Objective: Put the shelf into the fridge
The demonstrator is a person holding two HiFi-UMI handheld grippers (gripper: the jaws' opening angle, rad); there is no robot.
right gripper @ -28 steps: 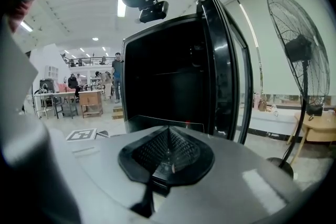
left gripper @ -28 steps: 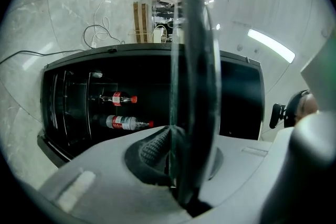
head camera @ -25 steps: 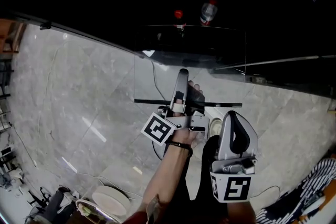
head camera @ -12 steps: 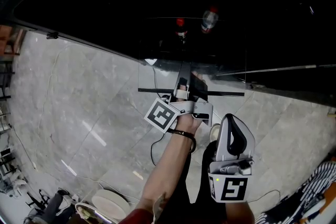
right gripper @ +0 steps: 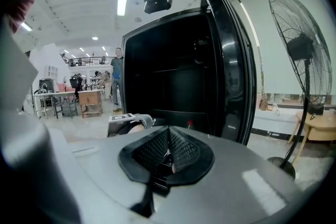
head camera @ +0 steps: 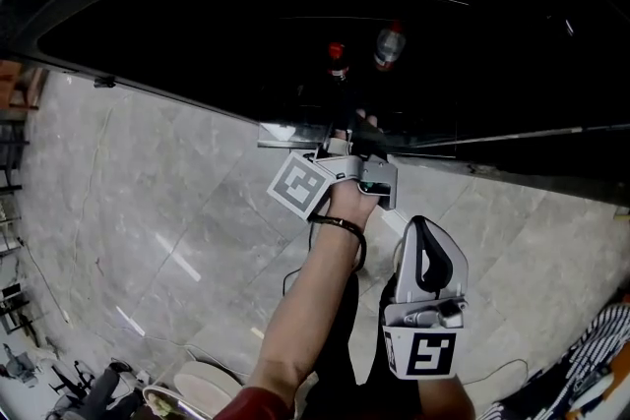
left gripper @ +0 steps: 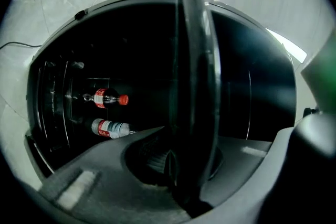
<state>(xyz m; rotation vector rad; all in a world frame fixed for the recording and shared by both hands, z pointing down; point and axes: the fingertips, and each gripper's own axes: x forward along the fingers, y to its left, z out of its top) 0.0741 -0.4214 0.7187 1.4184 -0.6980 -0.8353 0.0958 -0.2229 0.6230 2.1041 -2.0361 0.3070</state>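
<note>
- Hanging nearest the person, the right gripper (head camera: pixel 424 227) points at the fridge (head camera: pixel 197 15); its jaws are pressed together with nothing between them.
- Ahead of it, over the grey floor (head camera: pixel 148 211), the left gripper (head camera: pixel 341 139) is at the fridge's mouth, jaws nearly closed and clamped on the near edge of the shelf (left gripper: pixel 194 60).
- The shelf is a clear glass pane; its near edge lies at the fridge's opening and the rest reaches into the dark inside.
- Deeper in the fridge are two bottles, one with a red cap (left gripper: pixel 107 98) and one with a clear cap (left gripper: pixel 110 128), close together.
- The fridge door (right gripper: pixel 236 60) stands open at the right.
</note>
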